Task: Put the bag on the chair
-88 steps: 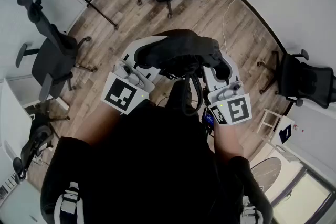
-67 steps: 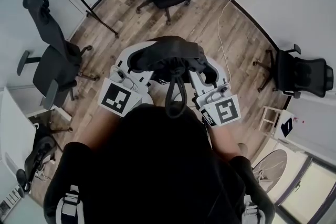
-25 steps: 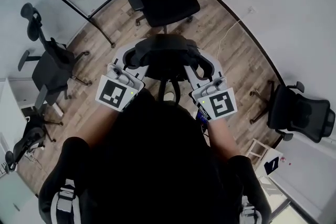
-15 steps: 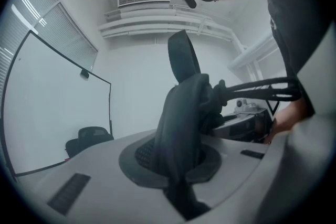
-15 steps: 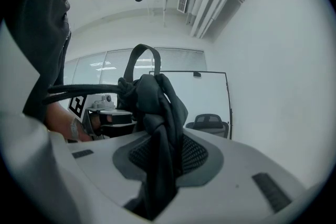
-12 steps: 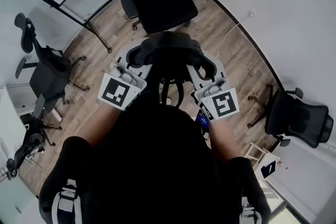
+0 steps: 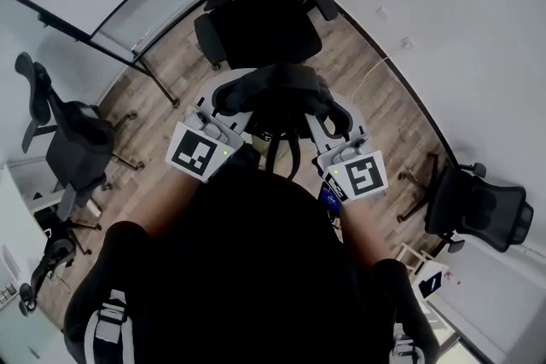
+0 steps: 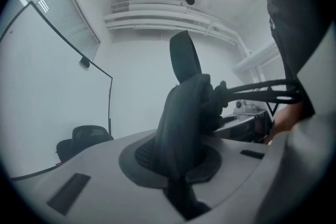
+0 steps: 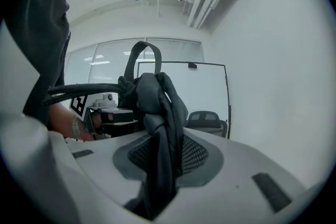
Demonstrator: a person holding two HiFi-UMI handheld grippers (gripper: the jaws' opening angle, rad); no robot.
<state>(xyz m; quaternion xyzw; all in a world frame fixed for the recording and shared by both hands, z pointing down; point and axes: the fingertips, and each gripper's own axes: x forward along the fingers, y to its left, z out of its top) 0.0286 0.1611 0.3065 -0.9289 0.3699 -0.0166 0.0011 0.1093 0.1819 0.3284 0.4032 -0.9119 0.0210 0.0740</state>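
A black bag [image 7: 273, 89] hangs between my two grippers in the head view, its straps dangling below. My left gripper [image 7: 223, 105] is shut on the bag's left side; dark fabric [image 8: 181, 128] is pinched in its jaws. My right gripper [image 7: 328, 111] is shut on the right side, with folded fabric [image 9: 160, 139] clamped between its pads. A black office chair [image 7: 252, 26] stands directly ahead, its seat just beyond the bag.
Another black chair [image 7: 64, 145] stands at the left and a third [image 7: 473, 209] at the right. A glass partition with a black frame [image 7: 128, 13] runs behind the chairs. A white cable [image 7: 375, 72] lies on the wood floor by the wall.
I have walked toward the chair ahead with the bag held in both grippers. The chair now sits closer, right beyond the bag. Both grips are unchanged.
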